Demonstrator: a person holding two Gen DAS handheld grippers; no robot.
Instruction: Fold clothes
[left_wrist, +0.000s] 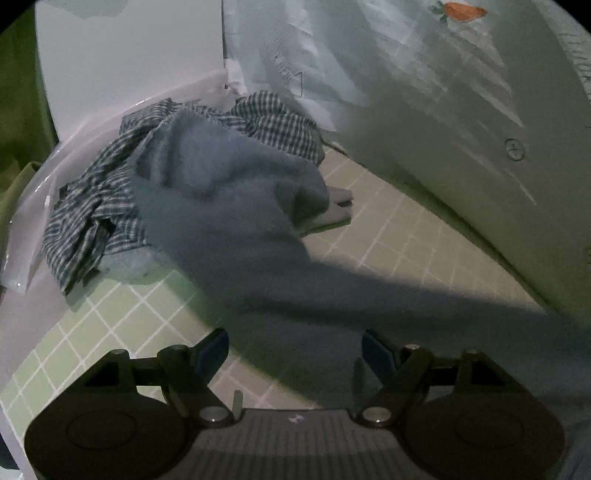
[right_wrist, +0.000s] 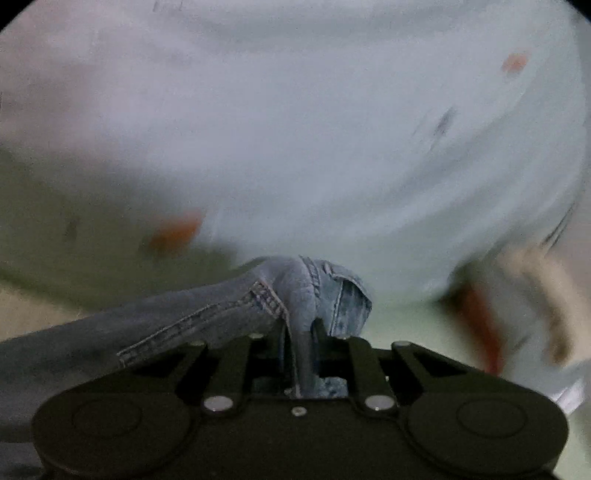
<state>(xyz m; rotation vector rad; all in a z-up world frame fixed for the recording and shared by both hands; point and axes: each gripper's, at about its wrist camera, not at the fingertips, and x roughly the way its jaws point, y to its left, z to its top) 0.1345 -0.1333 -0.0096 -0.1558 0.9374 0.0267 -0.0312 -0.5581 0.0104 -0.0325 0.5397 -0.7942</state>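
Now we pinch jeans (right_wrist: 295, 295) w/ right gripper (right_wrist: 301, 332), left gripper (left_wrist: 295, 350) spread above the cloth, checked shirt (left_wrist: 99, 199) beside.

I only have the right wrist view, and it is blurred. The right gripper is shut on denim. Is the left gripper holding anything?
Observer: No. The left gripper is open, above the jeans, with nothing pinched.
Operator: Where does the denim run from the right gripper?
Observer: Back to a heap on a green gridded mat.
Operator: Only jeans in that heap?
Observer: No. A checked shirt lies crumpled under and behind them.
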